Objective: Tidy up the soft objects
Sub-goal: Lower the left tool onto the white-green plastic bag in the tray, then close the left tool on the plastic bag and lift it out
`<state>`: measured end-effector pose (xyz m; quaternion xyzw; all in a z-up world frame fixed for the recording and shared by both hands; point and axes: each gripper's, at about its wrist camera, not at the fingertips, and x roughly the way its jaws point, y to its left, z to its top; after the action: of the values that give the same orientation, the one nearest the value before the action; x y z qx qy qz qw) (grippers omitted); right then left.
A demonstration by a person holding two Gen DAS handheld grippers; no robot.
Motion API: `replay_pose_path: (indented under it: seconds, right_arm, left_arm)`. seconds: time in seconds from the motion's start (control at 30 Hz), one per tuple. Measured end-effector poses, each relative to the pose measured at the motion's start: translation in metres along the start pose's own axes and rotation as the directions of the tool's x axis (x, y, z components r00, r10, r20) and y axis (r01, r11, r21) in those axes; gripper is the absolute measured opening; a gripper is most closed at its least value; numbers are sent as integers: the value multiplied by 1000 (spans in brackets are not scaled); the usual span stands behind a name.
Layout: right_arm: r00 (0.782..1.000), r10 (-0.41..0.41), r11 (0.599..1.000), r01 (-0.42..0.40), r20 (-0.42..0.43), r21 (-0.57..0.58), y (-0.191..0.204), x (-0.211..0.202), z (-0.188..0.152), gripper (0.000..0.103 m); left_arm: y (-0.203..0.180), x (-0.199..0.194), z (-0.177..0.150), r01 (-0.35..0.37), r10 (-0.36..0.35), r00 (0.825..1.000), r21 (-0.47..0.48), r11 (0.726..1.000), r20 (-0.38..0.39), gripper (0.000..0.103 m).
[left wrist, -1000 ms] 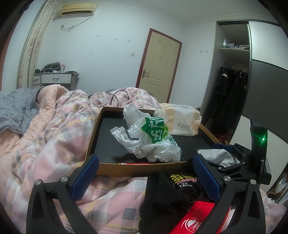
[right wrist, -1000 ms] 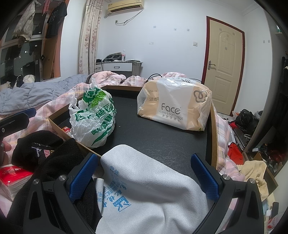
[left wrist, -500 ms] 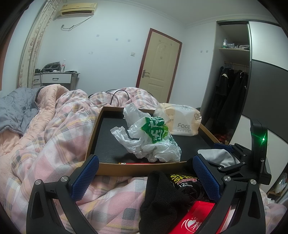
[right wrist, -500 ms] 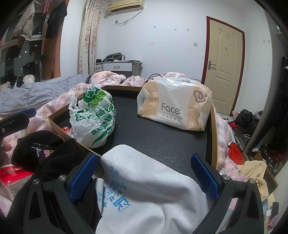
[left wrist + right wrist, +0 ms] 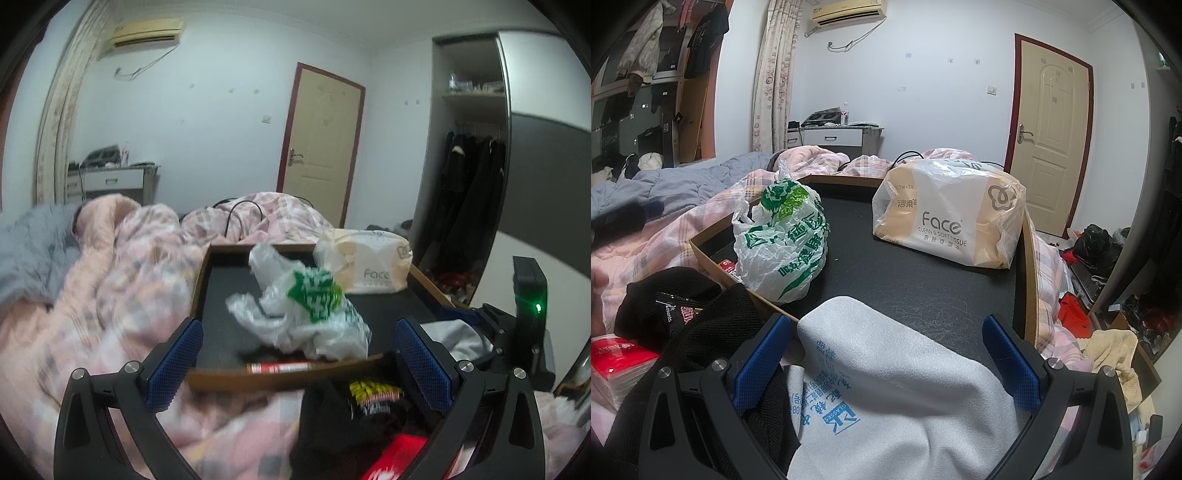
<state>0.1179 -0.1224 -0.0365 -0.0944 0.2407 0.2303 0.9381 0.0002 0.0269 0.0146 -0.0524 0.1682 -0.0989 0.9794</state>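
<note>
A shallow brown cardboard tray (image 5: 284, 376) (image 5: 1028, 280) with a black floor lies on the bed. In it sit a crumpled white and green plastic bag (image 5: 310, 314) (image 5: 783, 240) and a "Face" tissue pack (image 5: 365, 260) (image 5: 949, 214). My left gripper (image 5: 299, 369) is open and empty, just before the tray's near edge, above a black sock (image 5: 332, 424). My right gripper (image 5: 886, 365) is open over a grey cloth with blue print (image 5: 894, 398) that lies between its fingers at the tray's near corner. The right gripper's body shows in the left wrist view (image 5: 517, 332).
A pink plaid quilt (image 5: 110, 295) covers the bed around the tray. A red packet (image 5: 280, 367) lies inside the tray's near edge. A red tissue pack (image 5: 617, 358), black clothing (image 5: 683, 332) and a black snack packet (image 5: 373, 393) lie near the grippers. A door and wardrobe stand behind.
The left wrist view is now blurred and has shifted slightly, so the left gripper is moving. The right gripper and the cloth have not moved.
</note>
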Motion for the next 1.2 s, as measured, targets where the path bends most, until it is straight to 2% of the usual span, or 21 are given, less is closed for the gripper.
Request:
replay_pose_path:
  seconds: [0.07,0.17,0.27,0.4,0.6,0.87,0.97,1.0,1.1,1.2]
  right_arm:
    - [1000,0,1000,0,0,0,0,0,0,103]
    - [1000,0,1000,0,0,0,0,0,0,103]
    - [1000,0,1000,0,0,0,0,0,0,103]
    - [1000,0,1000,0,0,0,0,0,0,103]
    - [1000,-1,1000,1,0,-1,0,0,0,103]
    - [1000,-1,1000,1,0,-1,0,0,0,103]
    - [1000,-1,1000,1,0,-1,0,0,0,103]
    - [1000,-1,1000,1,0,-1,0,0,0,102]
    - [1000,-1,1000,1,0,-1,0,0,-1,102]
    - [1000,-1,1000,1,0,-1,0,0,0,102]
  left_arm:
    - [-4,7,12,9,-9,1000,15,1000,-24,103]
    - [-11,29,28,57,-53,991,33,998,-126,103]
    - [-14,64,38,92,-81,963,30,995,-257,103]
    - [-12,100,38,100,-91,930,9,995,-356,103]
    - [-12,123,32,122,-125,893,-35,992,-432,103]
    - [-21,139,20,117,-98,868,8,993,-488,103]
    - [-23,141,16,123,-93,861,27,992,-499,95]
    - [-24,141,15,124,-88,858,37,992,-507,90]
    - [-27,144,12,129,-80,849,58,990,-522,69]
    - [-29,142,11,130,-72,852,77,989,-519,59]
